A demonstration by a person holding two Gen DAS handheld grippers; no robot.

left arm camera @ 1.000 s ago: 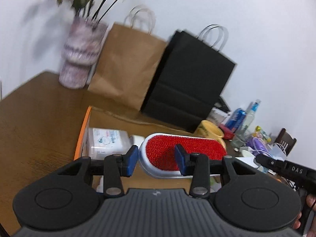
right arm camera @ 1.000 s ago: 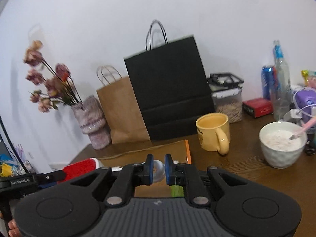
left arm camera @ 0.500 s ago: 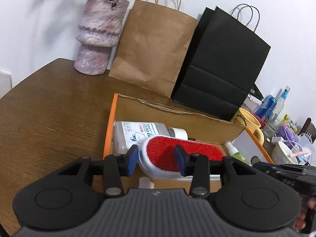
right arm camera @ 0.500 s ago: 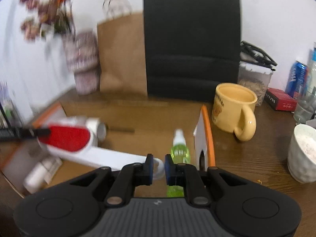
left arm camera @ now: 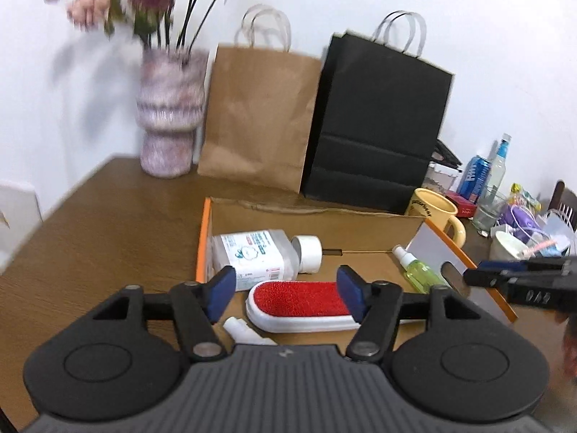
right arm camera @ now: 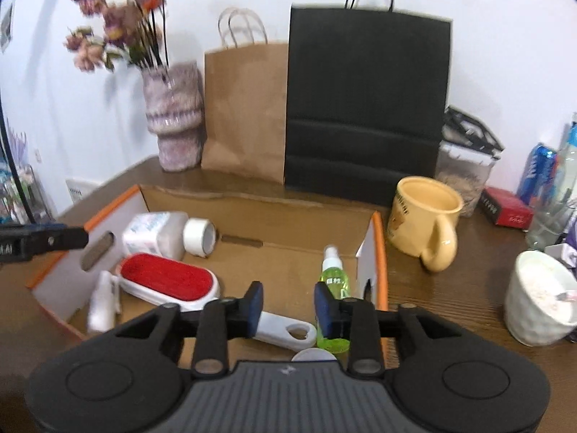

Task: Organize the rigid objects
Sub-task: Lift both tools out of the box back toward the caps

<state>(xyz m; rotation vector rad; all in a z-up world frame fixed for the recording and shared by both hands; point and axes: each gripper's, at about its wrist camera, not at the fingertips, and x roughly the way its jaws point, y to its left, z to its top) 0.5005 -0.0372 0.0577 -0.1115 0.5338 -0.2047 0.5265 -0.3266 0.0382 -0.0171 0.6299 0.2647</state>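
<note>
Brush (left arm camera: 301,299) in box (left arm camera: 203,238), both grippers empty.
Left gripper (left arm camera: 285,294) and right gripper (right arm camera: 285,305) spread wide above it; bottles ahead already boxed, mug (right arm camera: 425,216) outside right.

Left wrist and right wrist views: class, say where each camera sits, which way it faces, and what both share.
Left wrist: rides the left tongs, facing the box and wall; right tongs show at right.
Right wrist: rides the right tongs, facing the same box; left tongs show at left.
Shared: red lint brush, green spray bottle, yellow mug.
</note>
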